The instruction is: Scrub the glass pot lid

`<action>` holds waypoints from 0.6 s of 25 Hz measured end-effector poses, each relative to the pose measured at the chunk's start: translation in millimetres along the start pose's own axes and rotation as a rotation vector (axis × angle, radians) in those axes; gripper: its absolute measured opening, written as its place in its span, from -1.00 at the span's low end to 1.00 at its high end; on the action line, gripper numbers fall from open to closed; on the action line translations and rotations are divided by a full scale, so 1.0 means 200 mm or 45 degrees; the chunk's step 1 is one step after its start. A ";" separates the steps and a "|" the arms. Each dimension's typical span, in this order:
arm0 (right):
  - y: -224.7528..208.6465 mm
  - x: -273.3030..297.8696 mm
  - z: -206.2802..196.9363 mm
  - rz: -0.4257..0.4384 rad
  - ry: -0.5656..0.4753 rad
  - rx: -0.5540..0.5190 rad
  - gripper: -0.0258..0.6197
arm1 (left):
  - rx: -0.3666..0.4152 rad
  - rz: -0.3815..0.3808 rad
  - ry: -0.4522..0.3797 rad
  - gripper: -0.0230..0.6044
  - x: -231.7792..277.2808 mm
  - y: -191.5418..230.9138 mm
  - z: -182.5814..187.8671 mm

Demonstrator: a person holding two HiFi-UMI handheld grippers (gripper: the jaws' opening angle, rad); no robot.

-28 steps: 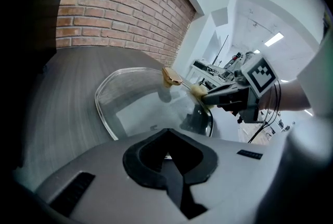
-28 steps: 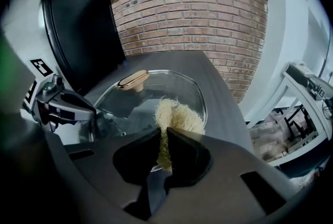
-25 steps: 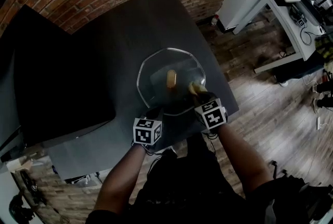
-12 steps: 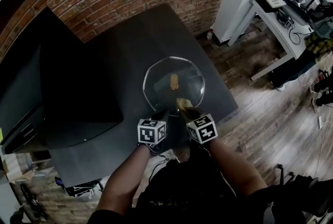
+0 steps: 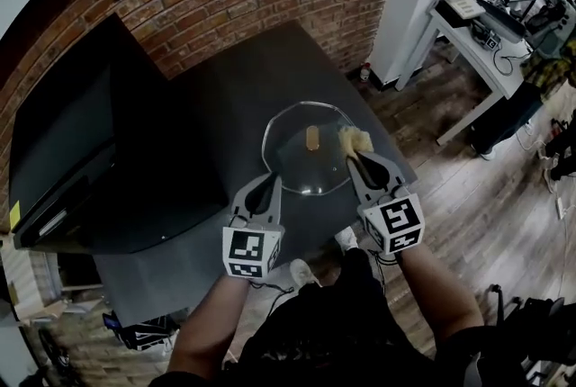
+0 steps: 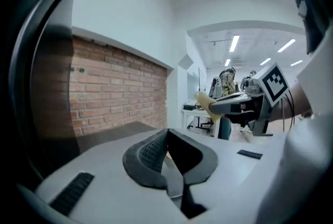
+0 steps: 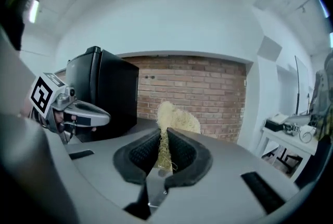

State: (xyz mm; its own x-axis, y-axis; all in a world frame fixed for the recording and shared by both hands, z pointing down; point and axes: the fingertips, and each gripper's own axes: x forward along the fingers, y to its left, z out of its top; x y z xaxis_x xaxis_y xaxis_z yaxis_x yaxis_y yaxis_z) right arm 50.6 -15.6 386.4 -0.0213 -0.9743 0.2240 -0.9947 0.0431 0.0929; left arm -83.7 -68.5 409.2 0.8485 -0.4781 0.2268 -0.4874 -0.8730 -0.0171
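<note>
Right claw [image 7: 164,137] clamps the yellow scrubber [image 7: 177,117] by the right edge of the glass pot lid [image 5: 301,167], which lies on the table [image 5: 236,75]. Press lightly and circle round the knob [image 5: 312,138]. Steady the near rim with your left claw [image 6: 166,137], now pinched shut.

1. Glass pot lid [image 5: 309,162]: only one is seen, with one knob [image 5: 312,138] on it.
2. Yellow scrub pad [image 5: 355,140]: one is counted, that's it.
3. Grippers: two are counted, the left gripper [image 5: 269,182] and the right gripper [image 5: 353,157].
4. Dark worktop [image 5: 225,79]: one.
5. Big black box [image 5: 90,160]: one is seen on the worktop.
6. White desk [image 5: 468,27]: one is spotted off to the side.
</note>
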 end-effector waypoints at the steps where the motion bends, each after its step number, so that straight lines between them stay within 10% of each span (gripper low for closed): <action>1: -0.02 -0.03 0.07 -0.010 -0.033 -0.036 -0.78 | 0.045 0.023 -0.031 -0.83 -0.04 0.02 0.07; 9: -0.01 -0.25 0.52 -0.019 -0.238 -0.620 -0.78 | 0.238 0.162 -0.314 -0.83 -0.32 0.02 0.55; 12: -0.01 -0.32 0.56 0.033 -0.302 -0.544 -0.78 | 0.347 0.220 -0.324 -0.83 -0.39 -0.03 0.61; 15: 0.01 -0.38 0.54 0.086 -0.374 -0.345 -0.78 | 0.188 0.263 -0.327 -0.83 -0.41 -0.12 0.59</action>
State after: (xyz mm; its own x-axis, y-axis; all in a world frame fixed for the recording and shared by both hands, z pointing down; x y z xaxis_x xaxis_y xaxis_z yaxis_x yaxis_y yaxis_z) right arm 40.0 34.9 264.3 -0.1523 -0.9873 -0.0450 -0.9285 0.1274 0.3488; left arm -116.6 -19.2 276.4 0.7684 -0.6382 -0.0478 -0.6350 -0.7509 -0.1814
